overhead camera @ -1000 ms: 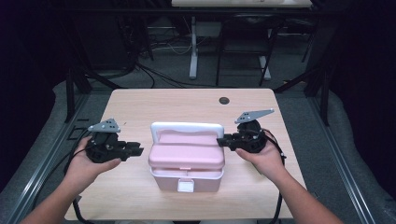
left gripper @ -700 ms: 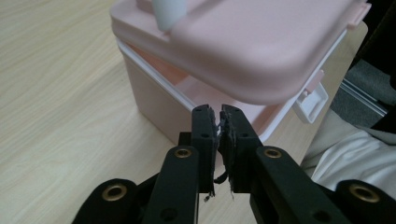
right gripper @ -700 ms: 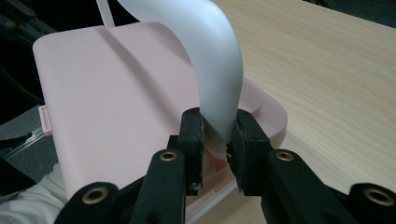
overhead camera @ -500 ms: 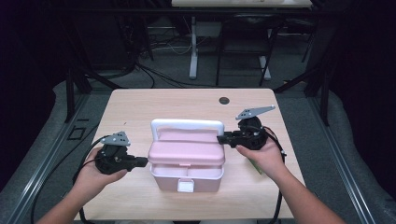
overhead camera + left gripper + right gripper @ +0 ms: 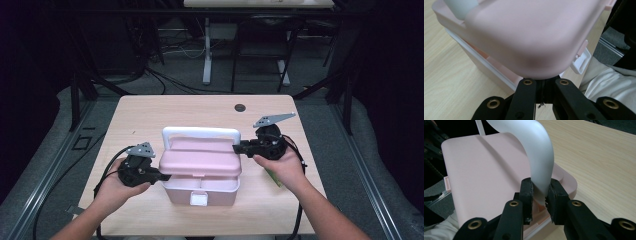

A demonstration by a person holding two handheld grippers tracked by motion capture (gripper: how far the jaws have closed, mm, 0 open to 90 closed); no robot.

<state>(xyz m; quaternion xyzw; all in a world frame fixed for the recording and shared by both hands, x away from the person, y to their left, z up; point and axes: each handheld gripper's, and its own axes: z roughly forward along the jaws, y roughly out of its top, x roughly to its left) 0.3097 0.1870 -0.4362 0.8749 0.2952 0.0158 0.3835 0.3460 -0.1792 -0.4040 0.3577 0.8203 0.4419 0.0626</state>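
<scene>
Right gripper [image 5: 539,195] fingers clenched on the white handle's [image 5: 537,157] right end; left gripper [image 5: 541,86], fingers nearly shut, pressed under the lid's left corner; pink box [image 5: 200,167] lay crosswise between them near the table's [image 5: 150,115] front edge.

I have both forearms reaching in from the near edge. My left gripper [image 5: 159,175] points right, its jaws nearly together, low beside my left hand [image 5: 116,184]. My right gripper [image 5: 239,148] points left, jaws clamped, right hand [image 5: 281,165] behind it.
</scene>
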